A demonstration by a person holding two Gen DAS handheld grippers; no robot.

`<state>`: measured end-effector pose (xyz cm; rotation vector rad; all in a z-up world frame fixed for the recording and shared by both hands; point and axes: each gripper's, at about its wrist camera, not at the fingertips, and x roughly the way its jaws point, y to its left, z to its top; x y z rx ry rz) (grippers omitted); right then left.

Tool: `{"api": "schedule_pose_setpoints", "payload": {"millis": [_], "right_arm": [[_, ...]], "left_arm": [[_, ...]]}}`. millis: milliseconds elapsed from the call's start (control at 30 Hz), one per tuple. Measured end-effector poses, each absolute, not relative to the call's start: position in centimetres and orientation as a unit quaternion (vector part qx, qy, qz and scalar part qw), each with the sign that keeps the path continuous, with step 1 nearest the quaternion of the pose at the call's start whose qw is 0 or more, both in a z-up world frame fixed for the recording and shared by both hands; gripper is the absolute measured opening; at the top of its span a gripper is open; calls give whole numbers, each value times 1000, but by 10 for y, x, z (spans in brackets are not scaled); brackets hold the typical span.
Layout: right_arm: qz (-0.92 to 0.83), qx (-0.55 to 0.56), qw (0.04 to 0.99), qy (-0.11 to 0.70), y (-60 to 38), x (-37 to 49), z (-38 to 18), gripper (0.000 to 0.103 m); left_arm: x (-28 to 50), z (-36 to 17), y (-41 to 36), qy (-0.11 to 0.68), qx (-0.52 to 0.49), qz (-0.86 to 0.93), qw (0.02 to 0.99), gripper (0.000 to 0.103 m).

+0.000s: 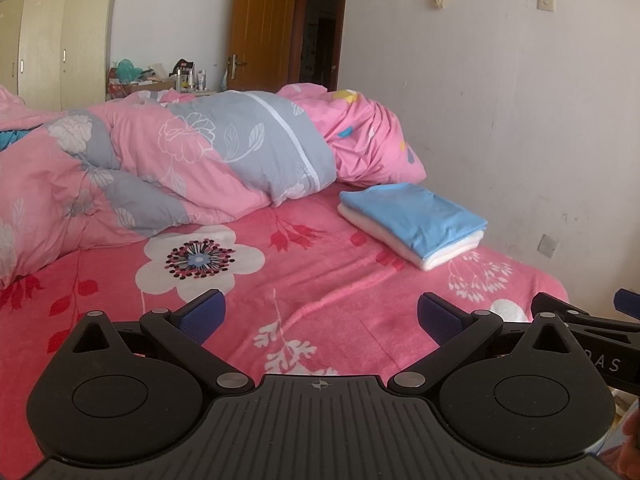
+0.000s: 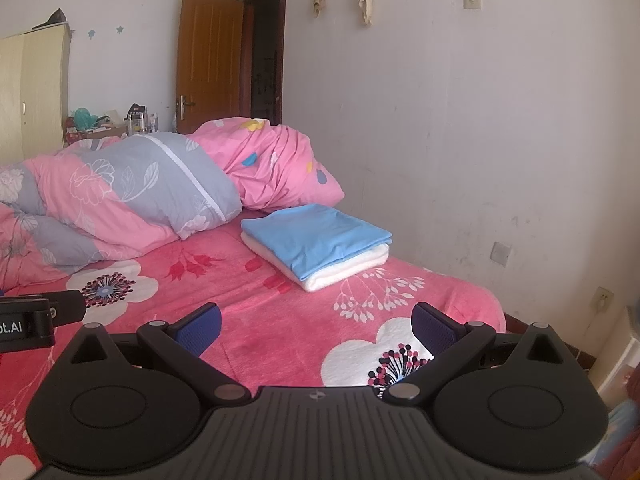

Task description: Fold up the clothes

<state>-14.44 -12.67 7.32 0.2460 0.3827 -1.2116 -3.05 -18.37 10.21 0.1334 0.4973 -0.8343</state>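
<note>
left wrist view: the left gripper (image 1: 319, 314) is nearest, held above a pink floral bedsheet (image 1: 320, 280), its blue-padded fingers spread wide with nothing between them. bare sheet stretches ahead. a folded blue cloth (image 1: 416, 216) lies on a folded white cloth (image 1: 440, 254) near the bed's right edge, by the wall. a rumpled pink and grey duvet (image 1: 168, 164) fills the far side.

right wrist view: the right gripper (image 2: 316, 320) also gapes empty above the sheet. the stack sits ahead, just beside the duvet.
</note>
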Motion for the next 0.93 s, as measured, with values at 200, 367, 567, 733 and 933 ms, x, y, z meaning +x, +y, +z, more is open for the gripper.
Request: {"api": "schedule_pose_setpoints", "payload": {"millis": [200, 367, 567, 733, 933], "right_arm": [[-564, 116, 798, 178, -127, -144, 73, 103], [-566, 118, 796, 177, -126, -145, 73, 103], [-567, 118, 796, 176, -128, -145, 73, 103], [-567, 119, 796, 176, -129, -145, 73, 103], [-567, 121, 795, 176, -131, -145, 73, 103]], "left_arm": [[-31, 102, -184, 238, 65, -401, 882, 103], [-31, 102, -183, 238, 65, -402, 882, 103], [-32, 103, -185, 238, 66, -402, 882, 103], [-32, 103, -186, 238, 67, -401, 882, 103], [-32, 103, -187, 237, 67, -400, 883, 103]]}}
